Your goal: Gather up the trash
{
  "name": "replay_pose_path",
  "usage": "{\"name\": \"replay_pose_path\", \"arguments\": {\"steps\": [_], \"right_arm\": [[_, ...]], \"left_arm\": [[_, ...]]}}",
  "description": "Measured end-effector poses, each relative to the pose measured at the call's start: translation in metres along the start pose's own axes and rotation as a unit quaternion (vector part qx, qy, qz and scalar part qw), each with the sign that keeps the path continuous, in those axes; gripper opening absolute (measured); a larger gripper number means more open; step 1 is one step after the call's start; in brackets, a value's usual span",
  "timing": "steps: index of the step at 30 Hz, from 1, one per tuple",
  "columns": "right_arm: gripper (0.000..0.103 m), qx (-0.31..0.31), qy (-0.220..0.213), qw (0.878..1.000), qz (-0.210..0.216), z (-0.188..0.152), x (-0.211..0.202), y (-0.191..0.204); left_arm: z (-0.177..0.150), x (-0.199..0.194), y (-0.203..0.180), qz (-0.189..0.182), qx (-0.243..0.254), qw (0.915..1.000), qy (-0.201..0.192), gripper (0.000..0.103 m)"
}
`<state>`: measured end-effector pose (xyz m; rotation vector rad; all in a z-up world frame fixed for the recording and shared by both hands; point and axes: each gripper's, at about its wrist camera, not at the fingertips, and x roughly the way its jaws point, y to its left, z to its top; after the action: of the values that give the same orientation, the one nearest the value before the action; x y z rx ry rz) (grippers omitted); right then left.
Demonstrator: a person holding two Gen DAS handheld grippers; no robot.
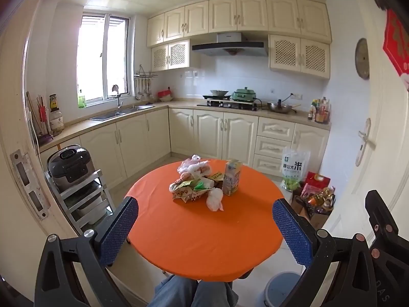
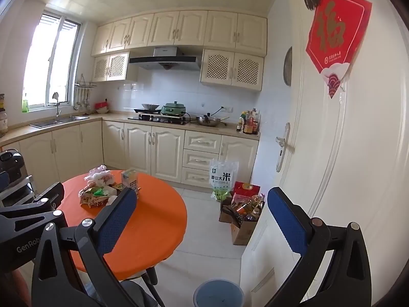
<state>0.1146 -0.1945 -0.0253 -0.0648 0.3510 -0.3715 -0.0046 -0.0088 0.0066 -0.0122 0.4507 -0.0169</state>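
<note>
Both the left claw (image 1: 204,220) and right claw (image 2: 202,209) are spread wide, grasping nothing. A trash pile (image 1: 198,183) sits on the orange desk (image 1: 204,243). A bin (image 2: 218,293) stands on the floor.

Daylit kitchen: cream cabinets (image 1: 237,15), window (image 1: 103,56), white tiled floor (image 2: 204,230), white door (image 2: 345,153).

Landmark: hob (image 1: 226,105) on back counter. Range hood (image 1: 228,47) above it. Green electric pot (image 1: 244,94) just right of it, steel wok (image 1: 281,108) further right, bottles (image 1: 319,111) at counter's right end. Sink (image 1: 120,112) left of hob, under window (image 1: 103,58). Rice bag (image 1: 294,168) on floor below-right. Rice cooker (image 1: 70,165) far left, on rack.
</note>
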Motion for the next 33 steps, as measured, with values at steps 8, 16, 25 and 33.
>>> {"name": "replay_pose_path", "arguments": {"steps": [8, 16, 25, 33], "right_arm": [[0.103, -0.002, -0.003, 1.000, -0.001, 0.001, 0.000, 0.001], [0.103, -0.004, -0.002, 1.000, -0.003, 0.001, -0.002, 0.003], [0.103, -0.002, 0.003, 1.000, -0.002, -0.003, -0.002, 0.002], [0.103, -0.004, 0.008, 1.000, -0.001, -0.006, 0.000, 0.004]], "left_arm": [[0.000, 0.001, 0.000, 0.001, -0.002, 1.0000, -0.005, 0.102], [-0.006, -0.001, 0.002, -0.003, 0.000, 1.0000, 0.001, 0.099], [-0.009, -0.004, 0.004, -0.009, -0.004, 0.9999, -0.006, 0.099], [-0.009, -0.003, 0.007, -0.009, -0.007, 0.9999, -0.002, 0.099]]}}
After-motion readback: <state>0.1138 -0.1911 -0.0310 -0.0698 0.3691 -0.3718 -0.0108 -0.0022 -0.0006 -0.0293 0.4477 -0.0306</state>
